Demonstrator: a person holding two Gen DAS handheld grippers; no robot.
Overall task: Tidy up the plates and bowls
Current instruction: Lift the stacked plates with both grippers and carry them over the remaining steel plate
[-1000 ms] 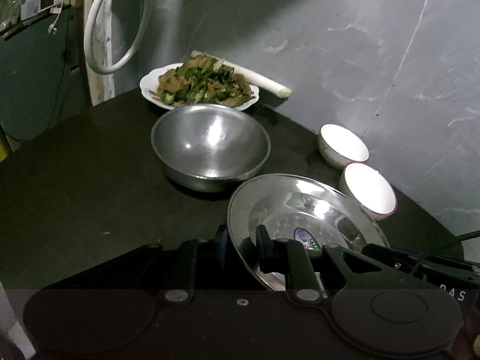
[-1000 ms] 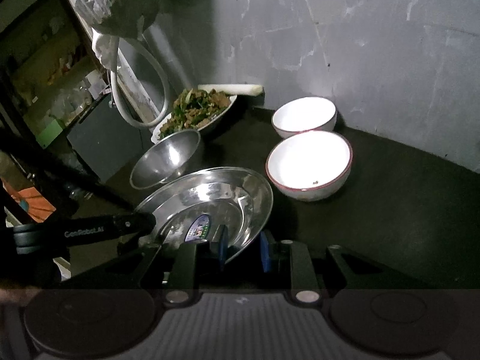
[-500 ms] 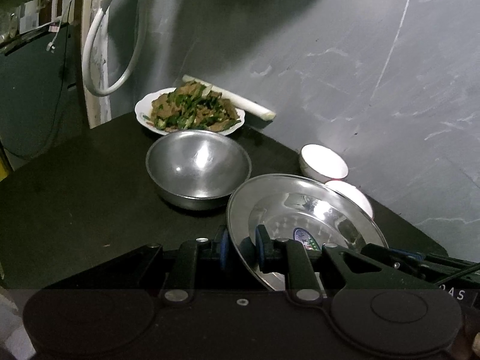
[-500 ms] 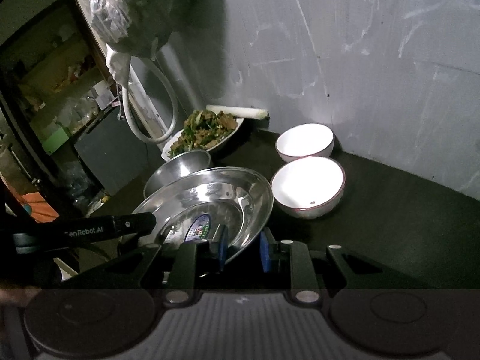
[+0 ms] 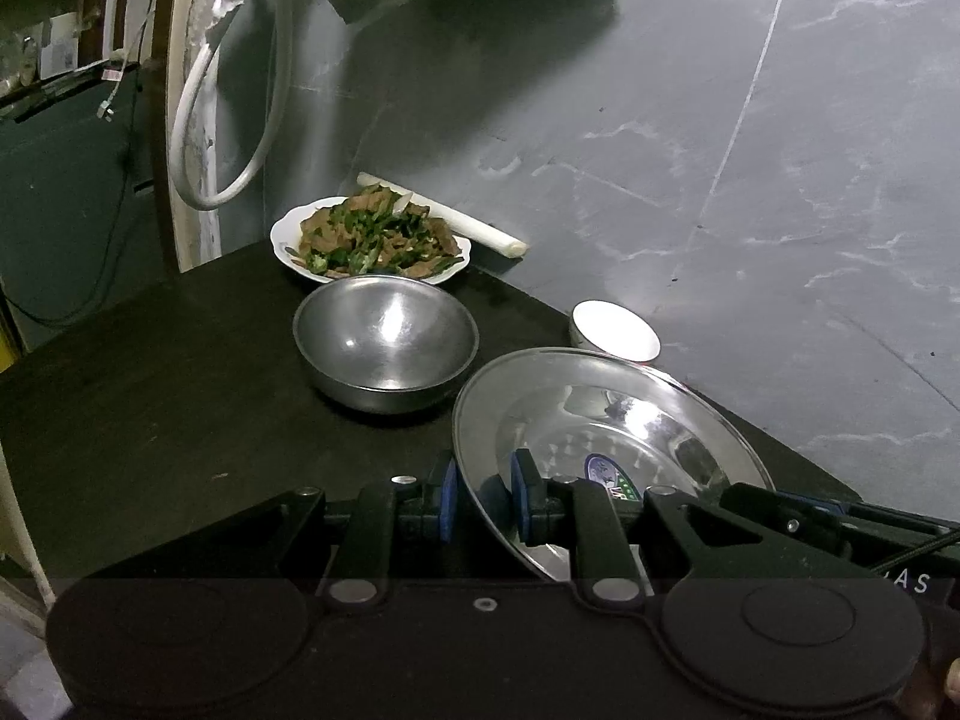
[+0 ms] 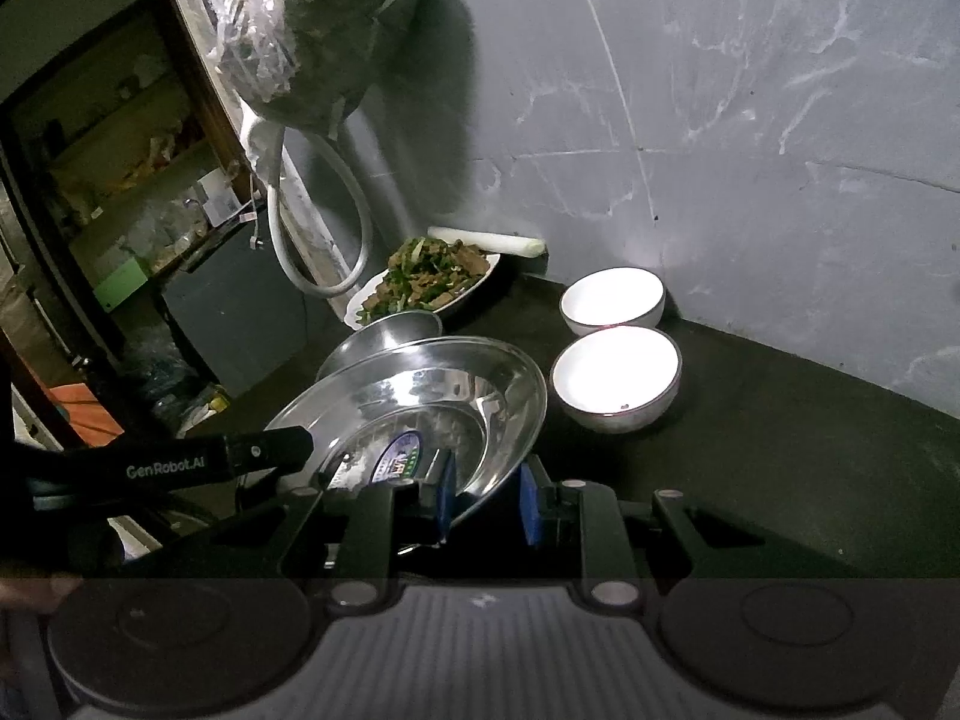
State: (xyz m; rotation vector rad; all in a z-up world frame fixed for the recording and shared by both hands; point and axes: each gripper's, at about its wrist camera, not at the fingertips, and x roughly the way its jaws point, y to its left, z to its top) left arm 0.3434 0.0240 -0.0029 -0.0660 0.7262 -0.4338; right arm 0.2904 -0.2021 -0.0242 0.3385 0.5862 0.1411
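Note:
A wide steel plate (image 5: 600, 420) with a sticker in its middle hangs tilted above the black table (image 5: 150, 372). My left gripper (image 5: 483, 501) is shut on its near left rim. In the right wrist view the same steel plate (image 6: 420, 396) has my right gripper (image 6: 486, 501) shut on its near right rim. Behind the plate rests an empty steel bowl (image 5: 384, 342), half hidden in the right wrist view (image 6: 384, 333). Two white bowls (image 6: 612, 297) (image 6: 615, 375) stand side by side by the wall; the left wrist view shows only the far one (image 5: 615, 339).
A white plate of cooked greens and meat (image 5: 372, 237) sits at the table's back corner with a white stalk (image 5: 444, 219) behind it. A white hose (image 5: 204, 120) loops down the wall, and a plastic bag (image 6: 312, 30) hangs above. The grey wall bounds the table at the back.
Both grippers have risen and drawn back with the steel plate, which now tilts more. The bowls and the food plate look smaller and farther below.

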